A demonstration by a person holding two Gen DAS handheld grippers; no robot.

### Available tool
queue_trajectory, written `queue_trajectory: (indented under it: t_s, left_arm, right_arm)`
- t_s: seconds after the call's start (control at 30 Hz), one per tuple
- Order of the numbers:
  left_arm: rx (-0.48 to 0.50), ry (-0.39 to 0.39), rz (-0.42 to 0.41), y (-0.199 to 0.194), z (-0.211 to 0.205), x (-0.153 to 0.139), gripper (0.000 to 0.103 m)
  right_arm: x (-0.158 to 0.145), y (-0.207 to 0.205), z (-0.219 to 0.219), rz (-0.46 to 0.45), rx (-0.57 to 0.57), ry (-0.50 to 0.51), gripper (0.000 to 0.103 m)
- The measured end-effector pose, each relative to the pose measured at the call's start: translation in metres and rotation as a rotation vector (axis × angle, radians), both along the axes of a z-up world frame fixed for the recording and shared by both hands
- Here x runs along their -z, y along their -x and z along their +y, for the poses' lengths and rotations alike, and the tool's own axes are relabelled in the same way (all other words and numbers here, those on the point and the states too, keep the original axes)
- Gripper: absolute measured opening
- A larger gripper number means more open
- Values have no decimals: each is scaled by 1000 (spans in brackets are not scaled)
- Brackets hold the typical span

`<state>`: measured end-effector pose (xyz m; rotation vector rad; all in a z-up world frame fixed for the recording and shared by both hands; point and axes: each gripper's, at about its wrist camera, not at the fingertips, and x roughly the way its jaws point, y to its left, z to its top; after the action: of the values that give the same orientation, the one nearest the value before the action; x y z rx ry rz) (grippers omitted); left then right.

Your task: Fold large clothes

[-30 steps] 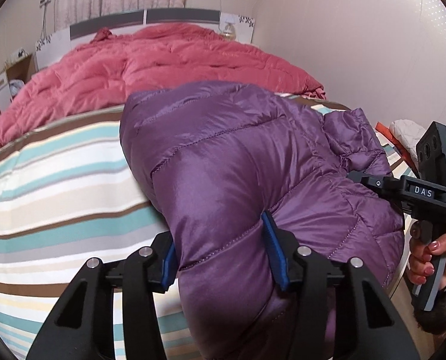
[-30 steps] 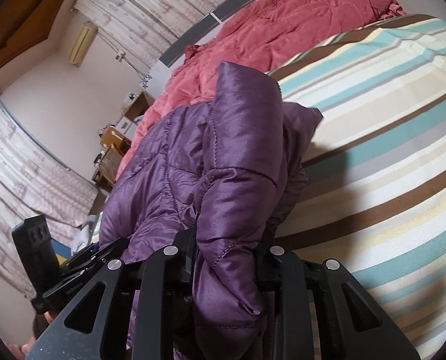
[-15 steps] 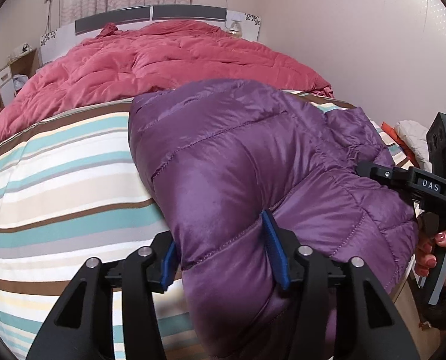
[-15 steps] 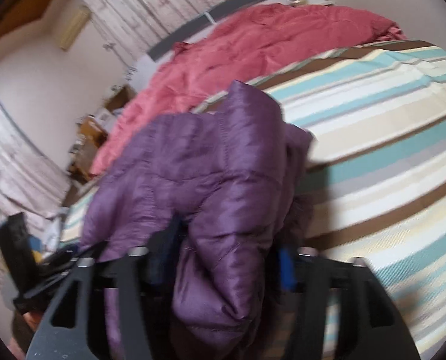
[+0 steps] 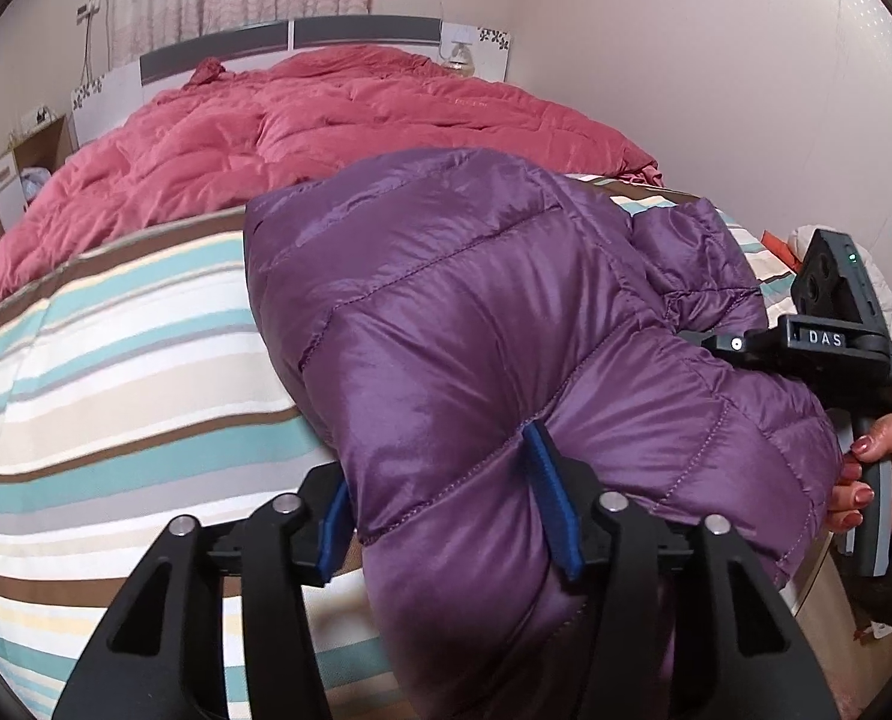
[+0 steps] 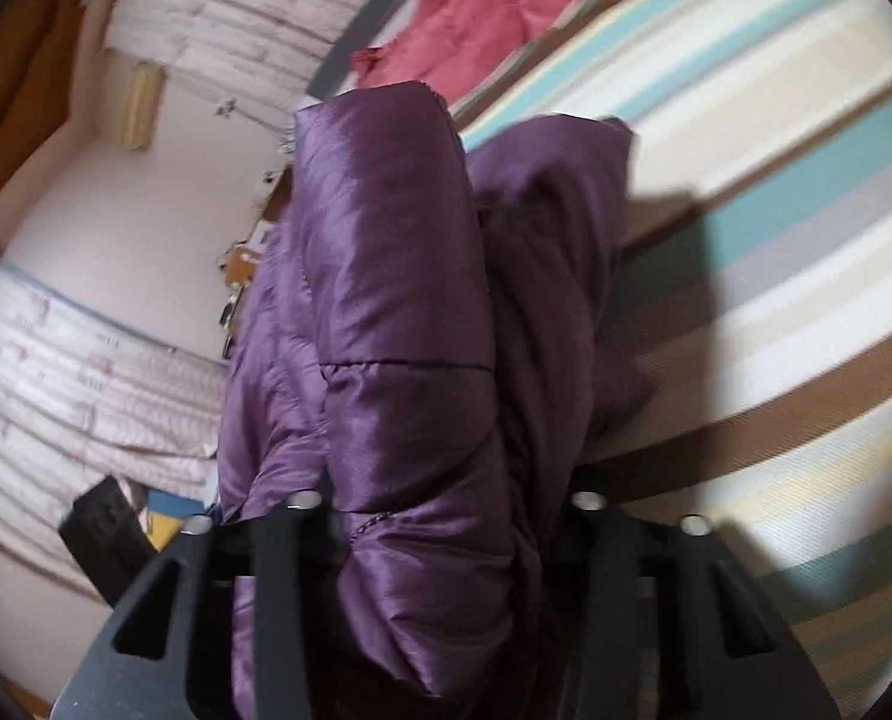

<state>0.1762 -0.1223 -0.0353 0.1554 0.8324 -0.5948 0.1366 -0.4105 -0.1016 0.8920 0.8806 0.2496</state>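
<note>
A purple quilted down jacket (image 5: 476,324) lies bunched on the striped bed sheet (image 5: 116,360) near the bed's right edge. My left gripper (image 5: 446,510) is shut on a thick fold of the jacket's near end, blue pads pressed into the fabric. My right gripper (image 6: 446,510) is shut on another thick fold of the jacket (image 6: 398,312) and holds it lifted above the sheet (image 6: 776,240). The right gripper also shows at the right of the left wrist view (image 5: 710,339), its fingers buried in the jacket, held by a hand.
A red duvet (image 5: 326,126) covers the far half of the bed up to the headboard (image 5: 290,39). A wall (image 5: 716,90) runs close along the bed's right side. White and orange cloth (image 5: 806,246) lies by the wall. Furniture (image 5: 26,162) stands at far left.
My right gripper has lifted and tilted with its fold of the jacket, so the jacket hangs higher above the sheet. My left gripper has kept its hold, and its view has shifted slightly.
</note>
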Motion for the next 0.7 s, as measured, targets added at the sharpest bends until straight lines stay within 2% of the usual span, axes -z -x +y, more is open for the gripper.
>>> queue_trajectory:
  t_s: [0.1,0.4,0.53,0.7]
  left_arm:
    - [6,-5,-38,6,-1,-7,46]
    - [-39,18,-105,4,19,-32,44]
    - [-87,11,-144,-8,36,-44,44]
    - [-152,-6,-169,-30,62,-50,44]
  right_arm:
    - [-10,9,3,-37,-13,32,31]
    - [-54,3,25,-168,-27,102,31]
    - [-69,-24,43,-213,-65,137,31]
    - [-71,-59,65,-229,-105,105,31]
